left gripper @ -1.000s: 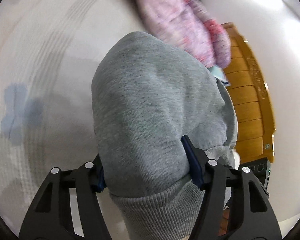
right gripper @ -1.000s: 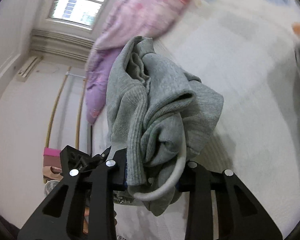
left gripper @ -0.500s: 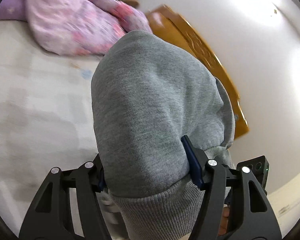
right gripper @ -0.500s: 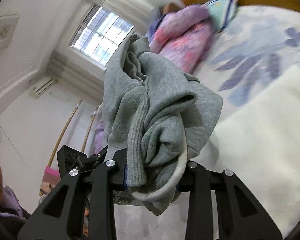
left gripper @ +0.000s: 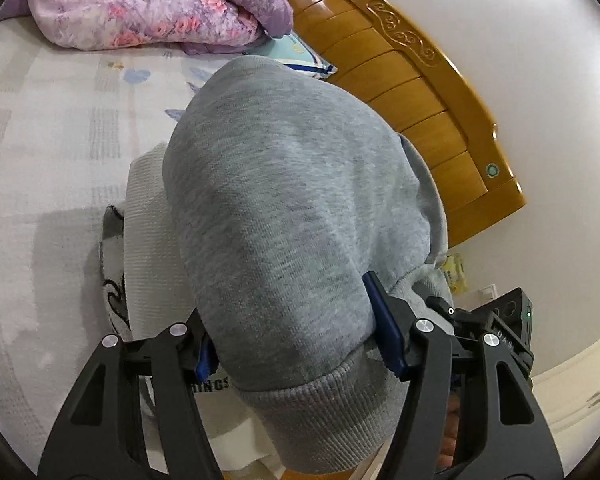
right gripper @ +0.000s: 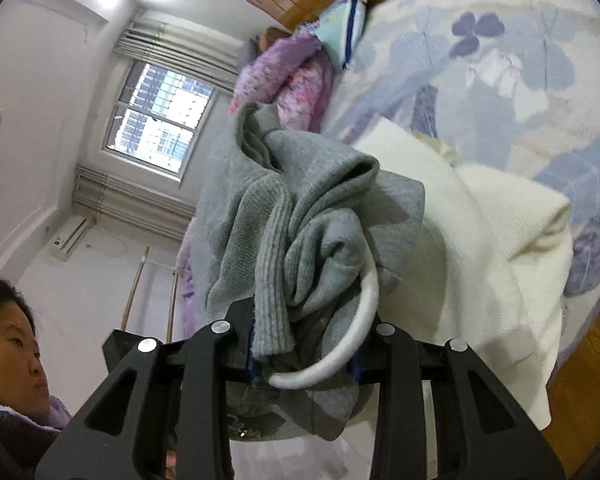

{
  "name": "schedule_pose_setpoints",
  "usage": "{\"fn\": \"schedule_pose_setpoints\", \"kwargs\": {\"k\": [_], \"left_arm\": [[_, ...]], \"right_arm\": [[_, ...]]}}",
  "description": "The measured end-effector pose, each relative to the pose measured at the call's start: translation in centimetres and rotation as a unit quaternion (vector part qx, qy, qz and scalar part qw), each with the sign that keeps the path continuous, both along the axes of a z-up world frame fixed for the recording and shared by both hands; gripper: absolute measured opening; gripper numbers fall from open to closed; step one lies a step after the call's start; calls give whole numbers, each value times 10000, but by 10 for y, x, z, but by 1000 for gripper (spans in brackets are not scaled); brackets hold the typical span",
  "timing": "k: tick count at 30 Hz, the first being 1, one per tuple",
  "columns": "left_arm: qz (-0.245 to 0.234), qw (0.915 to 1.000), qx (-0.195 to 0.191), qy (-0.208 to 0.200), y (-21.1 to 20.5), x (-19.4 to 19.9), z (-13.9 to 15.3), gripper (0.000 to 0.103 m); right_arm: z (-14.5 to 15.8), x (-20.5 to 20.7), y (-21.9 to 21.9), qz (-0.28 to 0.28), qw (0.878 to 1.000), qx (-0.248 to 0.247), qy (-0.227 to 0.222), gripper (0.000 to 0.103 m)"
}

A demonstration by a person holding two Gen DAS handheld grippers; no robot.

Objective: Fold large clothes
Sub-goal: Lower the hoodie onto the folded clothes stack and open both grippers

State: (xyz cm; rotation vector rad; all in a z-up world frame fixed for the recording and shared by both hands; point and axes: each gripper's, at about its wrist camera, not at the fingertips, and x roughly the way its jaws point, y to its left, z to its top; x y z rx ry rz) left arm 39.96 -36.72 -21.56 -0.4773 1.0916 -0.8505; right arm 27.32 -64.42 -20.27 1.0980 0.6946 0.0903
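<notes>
A grey sweatshirt [left gripper: 296,216] is held up over the bed by both grippers. In the left wrist view a thick folded bulk of it, with a ribbed hem at the bottom, fills the space between the jaws of my left gripper [left gripper: 296,344], which is shut on it. In the right wrist view my right gripper [right gripper: 304,356] is shut on a bunched part of the same grey sweatshirt [right gripper: 312,220], with a white drawstring [right gripper: 364,320] looping out. Below it on the bed lies a folded cream-white knit garment [right gripper: 488,240] [left gripper: 148,216].
The bed [left gripper: 52,128] has a pale floral sheet. A pink-purple floral quilt [left gripper: 148,4] is heaped by the wooden headboard [left gripper: 412,76], beside a light blue pillow [right gripper: 340,28]. A person [right gripper: 16,356] is at the lower left of the right wrist view, with a window [right gripper: 160,116] behind.
Both grippers have swung across the bed with the grey sweatshirt still clamped. The headboard and the folded cream garment have come into view beneath the sweatshirt.
</notes>
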Motion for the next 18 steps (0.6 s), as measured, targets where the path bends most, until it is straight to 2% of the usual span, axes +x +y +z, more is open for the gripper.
{"fn": "schedule_pose_setpoints", "kwargs": {"k": [4,7,8,10,11,14,15,17,18], "left_arm": [[-83,10000,0,16,-1,13,-5,62],[-376,9988,316,27,-11,13,-17,63],[-489,9978,427,93,-14,13,-23,64],[-601,9970,461,163,-15,14,-28,69],[-663,9965,491,101,-15,13,-27,70],[-757,9959,492,103,-13,17,-25,76],[-711,9960,534,49,-9,17,-24,82],[-609,9963,575,-214,5,17,-15,87],[-601,9960,592,-279,11,17,-13,89]], "right_arm": [[-1,1,0,-59,10000,-12,-1,31],[-19,10,1,-57,9974,-339,626,36],[-26,10,0,-104,9954,-358,880,42],[-28,8,1,-180,9925,-481,1109,47],[-25,8,3,-216,9907,-621,1187,54],[-8,14,12,-286,9755,-1330,1726,67],[0,16,16,-282,9690,-1533,1916,67],[8,14,20,-400,9576,-1799,2213,69],[19,11,25,-543,9480,-2045,2377,70]]}}
